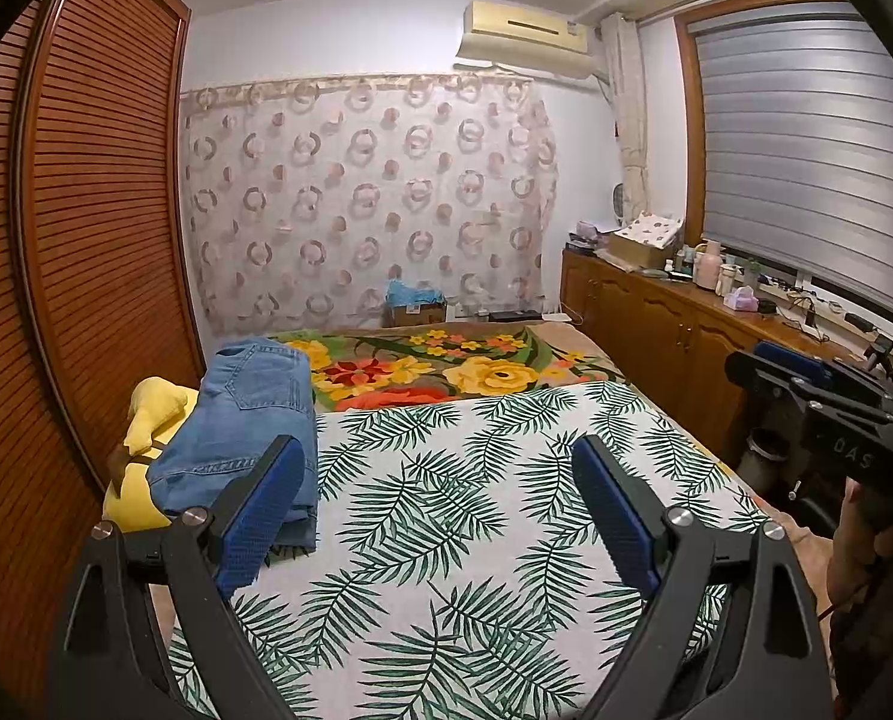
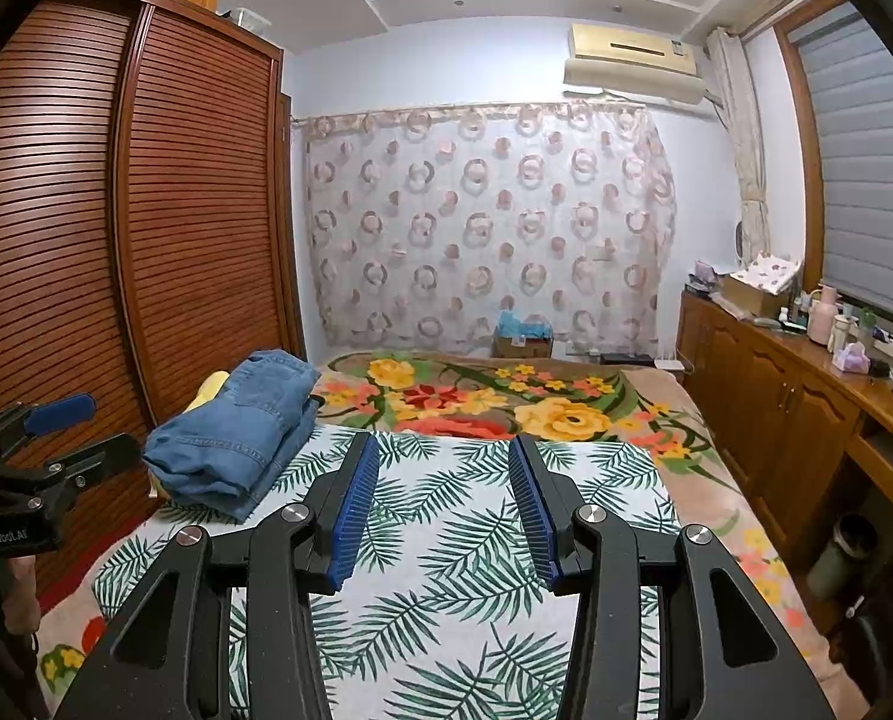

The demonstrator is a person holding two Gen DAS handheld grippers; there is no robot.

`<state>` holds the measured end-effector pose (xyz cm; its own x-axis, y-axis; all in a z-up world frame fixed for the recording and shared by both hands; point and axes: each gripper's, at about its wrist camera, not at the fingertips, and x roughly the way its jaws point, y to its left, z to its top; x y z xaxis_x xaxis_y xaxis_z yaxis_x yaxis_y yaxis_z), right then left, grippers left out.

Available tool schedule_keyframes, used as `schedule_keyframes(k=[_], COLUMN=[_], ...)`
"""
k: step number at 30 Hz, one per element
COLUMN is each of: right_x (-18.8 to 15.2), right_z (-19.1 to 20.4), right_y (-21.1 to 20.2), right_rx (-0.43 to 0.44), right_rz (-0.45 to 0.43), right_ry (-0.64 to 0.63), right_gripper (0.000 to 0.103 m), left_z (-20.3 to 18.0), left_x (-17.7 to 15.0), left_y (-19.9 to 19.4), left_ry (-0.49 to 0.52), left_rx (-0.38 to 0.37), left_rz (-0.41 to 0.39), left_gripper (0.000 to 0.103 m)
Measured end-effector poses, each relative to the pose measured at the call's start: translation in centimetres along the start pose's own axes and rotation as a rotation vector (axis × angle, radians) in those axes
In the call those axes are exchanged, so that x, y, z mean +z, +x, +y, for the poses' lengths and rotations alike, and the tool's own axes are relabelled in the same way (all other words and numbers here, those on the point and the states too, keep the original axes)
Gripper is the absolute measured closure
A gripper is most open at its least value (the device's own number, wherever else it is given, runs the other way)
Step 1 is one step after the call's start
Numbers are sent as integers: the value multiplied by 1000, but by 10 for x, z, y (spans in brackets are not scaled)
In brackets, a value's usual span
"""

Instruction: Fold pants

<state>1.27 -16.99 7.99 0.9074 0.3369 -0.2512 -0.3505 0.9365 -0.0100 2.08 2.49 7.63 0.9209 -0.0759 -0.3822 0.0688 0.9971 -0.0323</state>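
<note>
I hold both grippers level above a bed, pointing toward the far curtained wall. My left gripper [image 1: 440,498] has its blue-padded jaws spread wide, holding nothing. My right gripper [image 2: 444,504] is also open, more narrowly, and empty.

The blue denim pants [image 1: 245,420] lie folded in a stack at the bed's left edge, on the leaf-print sheet [image 1: 476,510], beside the slatted wooden wardrobe [image 1: 74,240]. The left finger seems to overlap the stack's near corner, though I cannot tell if it touches.

The left view shows something yellow [image 1: 146,420] against the pants, possibly a cushion. The right view shows the pants [image 2: 236,426] well apart from my right gripper.
</note>
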Motion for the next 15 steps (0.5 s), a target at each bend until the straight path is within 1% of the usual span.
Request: schedule_keyframes(k=[15], right_x=[-1], right_z=[-3], right_y=[0], right_rx=[1], right_rz=[-7], right_ry=[-1], right_gripper=[56], left_z=[0], left_x=[1], left_y=[-1], left_ry=[1], left_rx=[0], left_rz=[-2], left_gripper=[12])
